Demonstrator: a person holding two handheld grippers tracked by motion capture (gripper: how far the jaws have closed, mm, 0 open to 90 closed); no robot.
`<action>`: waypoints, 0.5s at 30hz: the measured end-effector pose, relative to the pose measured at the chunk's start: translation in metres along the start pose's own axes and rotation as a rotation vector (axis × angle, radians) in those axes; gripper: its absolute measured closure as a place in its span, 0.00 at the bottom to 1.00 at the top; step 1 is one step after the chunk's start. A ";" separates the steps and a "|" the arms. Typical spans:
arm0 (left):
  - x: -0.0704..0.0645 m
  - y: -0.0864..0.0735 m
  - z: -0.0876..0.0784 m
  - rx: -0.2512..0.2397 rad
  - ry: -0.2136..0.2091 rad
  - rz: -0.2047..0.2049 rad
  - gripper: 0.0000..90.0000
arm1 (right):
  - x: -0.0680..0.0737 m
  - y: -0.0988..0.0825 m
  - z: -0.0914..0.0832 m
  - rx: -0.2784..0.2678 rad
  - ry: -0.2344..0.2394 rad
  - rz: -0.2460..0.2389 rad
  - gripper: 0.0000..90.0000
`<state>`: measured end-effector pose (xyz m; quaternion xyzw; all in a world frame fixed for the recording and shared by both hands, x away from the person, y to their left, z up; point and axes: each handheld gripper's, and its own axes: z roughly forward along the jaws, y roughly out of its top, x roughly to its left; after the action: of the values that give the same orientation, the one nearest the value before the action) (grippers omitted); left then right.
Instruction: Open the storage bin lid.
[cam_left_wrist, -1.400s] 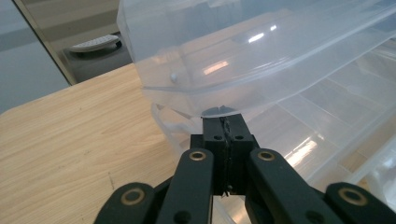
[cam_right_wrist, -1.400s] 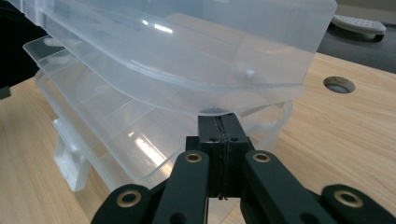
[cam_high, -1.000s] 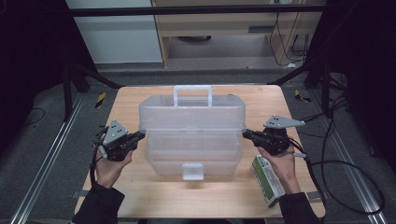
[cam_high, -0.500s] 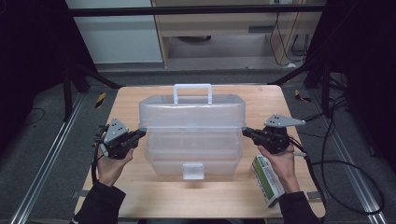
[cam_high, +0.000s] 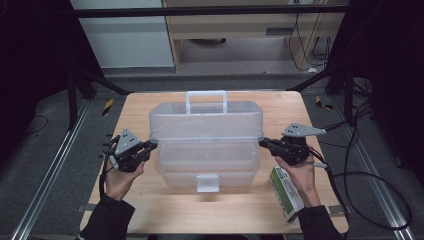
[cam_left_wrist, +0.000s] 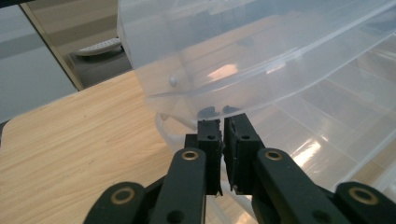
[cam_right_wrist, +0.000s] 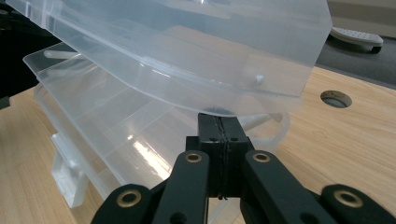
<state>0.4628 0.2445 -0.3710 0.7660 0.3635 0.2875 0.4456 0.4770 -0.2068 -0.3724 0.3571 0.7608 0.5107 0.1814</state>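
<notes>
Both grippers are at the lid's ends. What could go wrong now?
The lid seems to rest on the tips of the left gripper and right gripper, ungripped, so it could slip and slam. The left jaws have just been opening, nothing between them: that end may drop first. The carton by the right wrist could get knocked.

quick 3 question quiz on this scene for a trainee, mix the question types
1. True or false: the clear plastic box has a handle on top.
2. What lies on the table under the person's right forearm? A) green and white carton B) metal spoon C) red cup
3. Which gripper has a slit showing between its jaws?

Key
1. True.
2. A, the green and white carton.
3. The left gripper; the right gripper has its jaws pressed together at the box's end.
</notes>
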 end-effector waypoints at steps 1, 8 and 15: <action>0.000 -0.001 -0.001 0.001 0.004 -0.001 0.93 | 0.000 0.000 0.000 0.000 0.000 0.000 1.00; 0.001 -0.003 -0.004 0.000 0.051 0.019 0.78 | 0.000 0.000 0.000 0.006 0.001 -0.003 1.00; 0.001 -0.001 -0.001 -0.011 0.084 0.035 0.69 | 0.000 -0.001 0.001 0.011 0.000 -0.004 1.00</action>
<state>0.4625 0.2461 -0.3714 0.7568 0.3669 0.3293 0.4291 0.4769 -0.2063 -0.3732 0.3566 0.7643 0.5060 0.1806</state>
